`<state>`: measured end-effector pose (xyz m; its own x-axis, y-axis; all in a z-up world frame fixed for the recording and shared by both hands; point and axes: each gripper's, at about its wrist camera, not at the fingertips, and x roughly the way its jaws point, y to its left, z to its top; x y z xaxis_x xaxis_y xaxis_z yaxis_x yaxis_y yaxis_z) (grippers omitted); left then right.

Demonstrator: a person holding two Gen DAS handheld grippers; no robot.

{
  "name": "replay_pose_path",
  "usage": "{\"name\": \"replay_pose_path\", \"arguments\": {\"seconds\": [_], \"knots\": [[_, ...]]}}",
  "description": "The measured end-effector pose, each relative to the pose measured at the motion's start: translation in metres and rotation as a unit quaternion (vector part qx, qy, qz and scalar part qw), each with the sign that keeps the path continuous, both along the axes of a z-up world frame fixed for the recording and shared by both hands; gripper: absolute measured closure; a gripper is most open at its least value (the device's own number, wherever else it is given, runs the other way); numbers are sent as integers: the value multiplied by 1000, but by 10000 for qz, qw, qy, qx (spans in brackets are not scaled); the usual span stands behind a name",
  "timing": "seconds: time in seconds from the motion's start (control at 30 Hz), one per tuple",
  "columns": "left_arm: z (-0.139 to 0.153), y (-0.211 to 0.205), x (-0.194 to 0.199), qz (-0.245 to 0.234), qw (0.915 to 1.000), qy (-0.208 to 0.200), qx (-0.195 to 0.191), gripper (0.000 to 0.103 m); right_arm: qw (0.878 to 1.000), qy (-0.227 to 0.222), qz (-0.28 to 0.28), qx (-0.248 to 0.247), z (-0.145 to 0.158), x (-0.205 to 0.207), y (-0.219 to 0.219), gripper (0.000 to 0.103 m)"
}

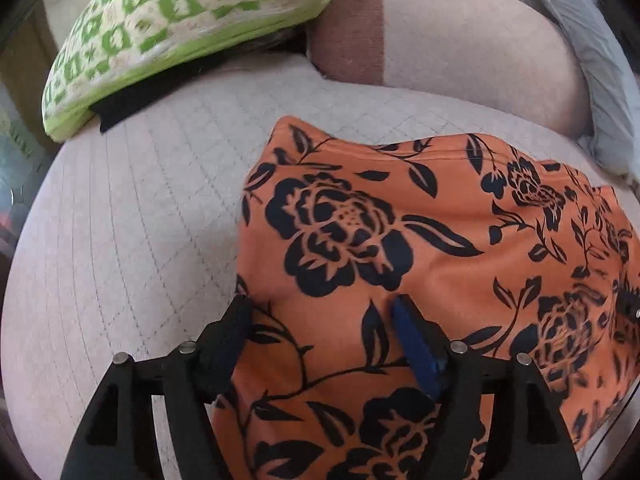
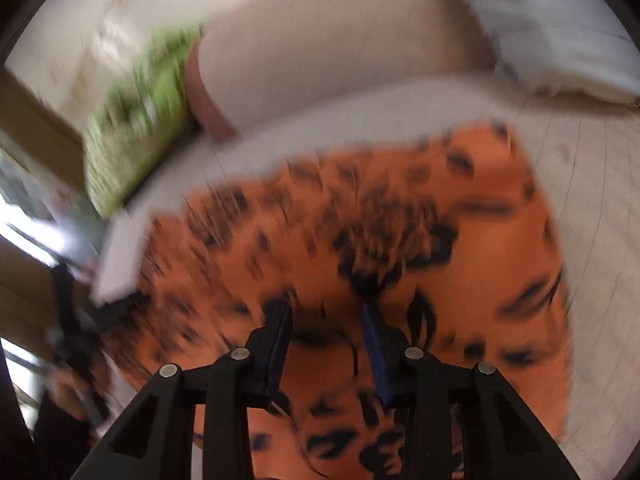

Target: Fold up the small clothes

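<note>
My left gripper (image 1: 324, 304) has its two black fingers spread wide, with nothing pinched between the pads; the left finger (image 1: 236, 320) sits at the garment's left edge and the blue-padded right finger (image 1: 412, 340) hovers over the print. My right gripper (image 2: 326, 312) has its fingers partly apart, with a clear gap between the blue pads; the view is blurred, and no cloth appears clamped. The task item, an orange fabric garment with a black floral print (image 1: 420, 240), lies spread on the pale pink quilted seat cushion (image 1: 132, 220), directly beneath both grippers. Behind it stands the pale pink backrest (image 1: 460, 40) with a brown stripe (image 1: 352, 20). A green-and-cream patterned pillow (image 1: 180, 32) lies at the far left over a black strip (image 1: 132, 104). A grey folded cloth (image 1: 592, 60) rests at the far right.
</note>
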<state>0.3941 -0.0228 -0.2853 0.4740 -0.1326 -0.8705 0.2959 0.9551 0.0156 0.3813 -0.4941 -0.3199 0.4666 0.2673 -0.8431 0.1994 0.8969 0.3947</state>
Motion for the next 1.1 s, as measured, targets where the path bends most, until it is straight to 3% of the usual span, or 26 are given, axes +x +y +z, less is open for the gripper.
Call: {"name": "replay_pose_path", "arguments": {"seconds": [0.07, 0.1, 0.17, 0.2, 0.23, 0.37, 0.47, 0.53, 0.63, 0.73, 0.8, 0.9, 1.1], "knots": [[7, 8, -2, 127, 9999, 76, -42, 29, 9994, -244, 144, -173, 8, -8, 2, 64], [15, 14, -10, 193, 9998, -4, -45, 29, 9996, -158, 158, -184, 13, -13, -1, 64], [25, 26, -26, 259, 9996, -138, -54, 28, 9997, -196, -13, 133, 26, -30, -13, 59], [29, 33, -38, 324, 9993, -190, -44, 27, 9987, -332, -165, 340, 33, -45, -23, 45], [31, 45, -51, 427, 9988, -219, -55, 25, 9976, -448, -297, 447, 38, -60, -32, 40], [30, 104, -107, 1088, 9934, -194, -310, 21, 9861, -834, -814, 1187, 49, -121, -56, 36], [14, 140, -148, 1712, 9799, 136, -1010, 17, 9715, -882, -1230, 1825, 41, -154, -62, 35], [-2, 154, -161, 1924, 9657, 633, -1627, 17, 9576, -903, -1404, 2349, 29, -175, -67, 34], [-15, 156, -168, 2193, 9395, 1024, -2423, 17, 9303, -892, -1620, 3168, -1, -183, -60, 34], [-19, 138, -166, 2136, 9223, 1126, -3018, 17, 9161, -711, -1746, 3540, -22, -179, -50, 34], [-18, 127, -159, 2171, 9198, 1109, -3075, 17, 9101, -742, -1838, 3639, -29, -174, -45, 34], [-24, 122, -148, 2425, 9095, 1056, -3208, 15, 8991, -676, -1973, 3849, -42, -166, -45, 34], [-26, 104, -117, 2535, 9065, 859, -3263, 13, 8928, -848, -2293, 3785, -46, -148, -55, 34]]}}
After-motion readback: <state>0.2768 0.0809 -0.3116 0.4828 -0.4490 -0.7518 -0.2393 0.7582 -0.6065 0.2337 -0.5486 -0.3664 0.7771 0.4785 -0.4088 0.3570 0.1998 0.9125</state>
